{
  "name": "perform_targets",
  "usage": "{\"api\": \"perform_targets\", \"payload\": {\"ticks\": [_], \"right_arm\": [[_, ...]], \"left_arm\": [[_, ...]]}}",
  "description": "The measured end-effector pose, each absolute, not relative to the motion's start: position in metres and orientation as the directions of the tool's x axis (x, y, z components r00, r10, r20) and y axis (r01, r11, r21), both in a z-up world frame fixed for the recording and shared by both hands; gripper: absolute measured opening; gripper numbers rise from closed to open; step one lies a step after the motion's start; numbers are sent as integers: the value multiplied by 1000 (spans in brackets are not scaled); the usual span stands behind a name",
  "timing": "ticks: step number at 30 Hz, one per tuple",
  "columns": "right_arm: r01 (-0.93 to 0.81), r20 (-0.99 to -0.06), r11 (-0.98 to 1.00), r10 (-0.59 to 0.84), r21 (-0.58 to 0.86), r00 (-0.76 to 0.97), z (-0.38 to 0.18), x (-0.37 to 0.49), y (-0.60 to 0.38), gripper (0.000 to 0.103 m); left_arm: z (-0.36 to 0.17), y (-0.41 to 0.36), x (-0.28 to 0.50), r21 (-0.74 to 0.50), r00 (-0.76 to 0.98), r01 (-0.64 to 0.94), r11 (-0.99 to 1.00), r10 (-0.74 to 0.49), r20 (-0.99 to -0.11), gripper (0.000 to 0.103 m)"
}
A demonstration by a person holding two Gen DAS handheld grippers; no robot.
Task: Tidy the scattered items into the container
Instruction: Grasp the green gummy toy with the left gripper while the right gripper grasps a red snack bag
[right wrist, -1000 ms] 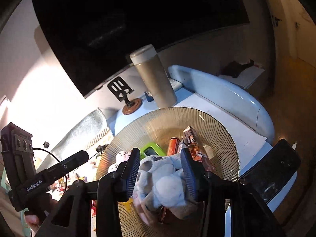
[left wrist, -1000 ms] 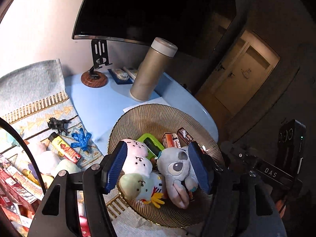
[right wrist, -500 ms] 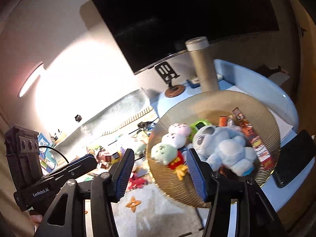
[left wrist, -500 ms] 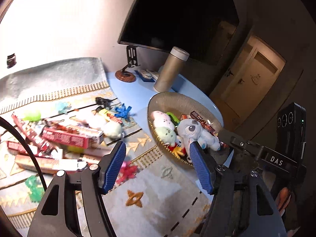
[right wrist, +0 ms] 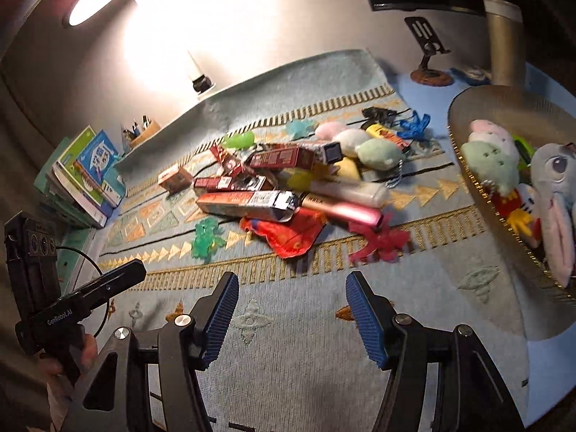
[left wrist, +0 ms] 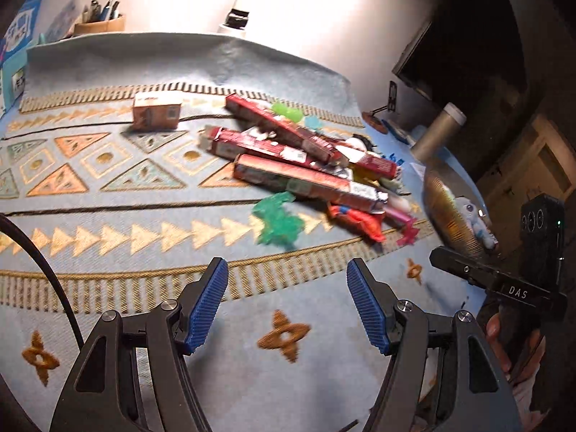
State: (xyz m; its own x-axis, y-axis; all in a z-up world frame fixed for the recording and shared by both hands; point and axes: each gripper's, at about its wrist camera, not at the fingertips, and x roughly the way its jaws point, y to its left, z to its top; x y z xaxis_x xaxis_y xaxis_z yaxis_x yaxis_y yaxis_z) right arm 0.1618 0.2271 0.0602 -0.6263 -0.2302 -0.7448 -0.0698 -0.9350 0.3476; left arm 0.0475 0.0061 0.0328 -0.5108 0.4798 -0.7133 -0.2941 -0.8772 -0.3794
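Both grippers we hold hang over the patterned cloth (right wrist: 306, 352) with nothing between their blue pads. Our left gripper (left wrist: 286, 302) stands apart-jawed above a bare stretch of the weave, and our right gripper (right wrist: 291, 311) is opening its jaws, also empty.

Just beyond the right one we see a pink rubbery figure (right wrist: 378, 243), a red wrapper (right wrist: 288, 232) and a green jelly-like toy (right wrist: 207, 239). Behind those lies a heap of long red boxes (right wrist: 248, 201), some stacked across each other, with small round plush toys (right wrist: 378, 153) at its far edge and a small carton (left wrist: 156, 111) apart on the cloth.

To the right sits the gold ribbed bowl (right wrist: 464, 180), already holding a grey plush animal (right wrist: 554, 187) and other soft toys. Farther back stands a tall beige flask (right wrist: 504, 43).
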Motion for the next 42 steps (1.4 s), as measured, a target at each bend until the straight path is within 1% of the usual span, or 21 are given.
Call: {"api": "perform_targets", "payload": {"ticks": [3, 6, 11, 15, 17, 19, 20, 21, 22, 23, 24, 27, 28, 30, 34, 36, 37, 39, 41, 42], "right_arm": [[-55, -778, -948, -223, 314, -587, 44, 149, 211, 61], [-49, -798, -962, -194, 269, -570, 36, 145, 200, 61], [-53, -800, -970, -165, 238, -577, 38, 146, 203, 61], [-71, -797, -970, -148, 233, -586, 44, 146, 214, 61], [-74, -797, -971, -141, 226, -587, 45, 145, 217, 61], [-77, -799, -975, -127, 211, -588, 46, 141, 219, 61], [-81, -800, -976, -115, 200, -589, 46, 138, 219, 61], [-86, -801, -978, -104, 190, -589, 45, 135, 218, 61], [-89, -802, -979, -96, 182, -589, 45, 131, 218, 61], [-90, -802, -980, -90, 177, -590, 44, 128, 218, 61], [-88, -803, -981, -90, 175, -589, 43, 123, 217, 61], [-65, -820, -984, -102, 167, -563, 35, 107, 215, 61], [-62, -824, -986, -93, 154, -559, 32, 102, 215, 61], [-67, -829, -987, -85, 146, -553, 26, 92, 218, 61], [-74, -811, -972, -143, 223, -567, 23, 77, 224, 61], [-10, -812, -973, -189, 233, -552, 24, 77, 210, 62], [30, -812, -976, -196, 215, -549, 25, 81, 198, 62], [140, -818, -970, -241, 196, -522, 27, 91, 173, 62], [217, -812, -943, -328, 253, -483, 28, 103, 157, 62], [233, -804, -936, -346, 263, -484, 30, 108, 153, 62]], "left_arm": [[22, -2, 44, -369, -519, -269, -890, 456, -723, 67], [20, 9, 30, -341, -529, -277, -898, 439, -726, 67], [15, 44, 5, -252, -530, -315, -915, 390, -753, 67], [2, 67, -8, -156, -528, -319, -935, 312, -790, 67], [-1, 79, -7, -86, -543, -333, -939, 266, -797, 66], [-2, 87, -4, -26, -558, -348, -937, 229, -798, 47], [-1, 89, -2, -14, -563, -352, -936, 224, -795, 41], [-1, 87, -1, -19, -566, -350, -936, 228, -792, 37], [0, 84, -1, -39, -562, -349, -936, 242, -791, 36], [1, 78, 0, -66, -561, -344, -937, 262, -785, 33], [4, 72, 0, -104, -562, -339, -935, 290, -774, 32], [15, 49, 3, -218, -600, -315, -924, 372, -708, 32], [16, 42, 4, -242, -612, -299, -923, 380, -693, 32], [16, 33, 2, -266, -620, -259, -929, 371, -691, 32], [16, 23, 0, -305, -626, -240, -922, 387, -677, 32], [17, 22, 0, -307, -633, -231, -923, 383, -673, 32], [17, 24, -1, -310, -635, -225, -924, 380, -673, 32], [16, 21, -4, -330, -634, -211, -920, 386, -670, 32], [15, 16, -7, -360, -624, -199, -911, 401, -670, 32], [14, 14, -8, -375, -620, -194, -907, 409, -669, 32]]}}
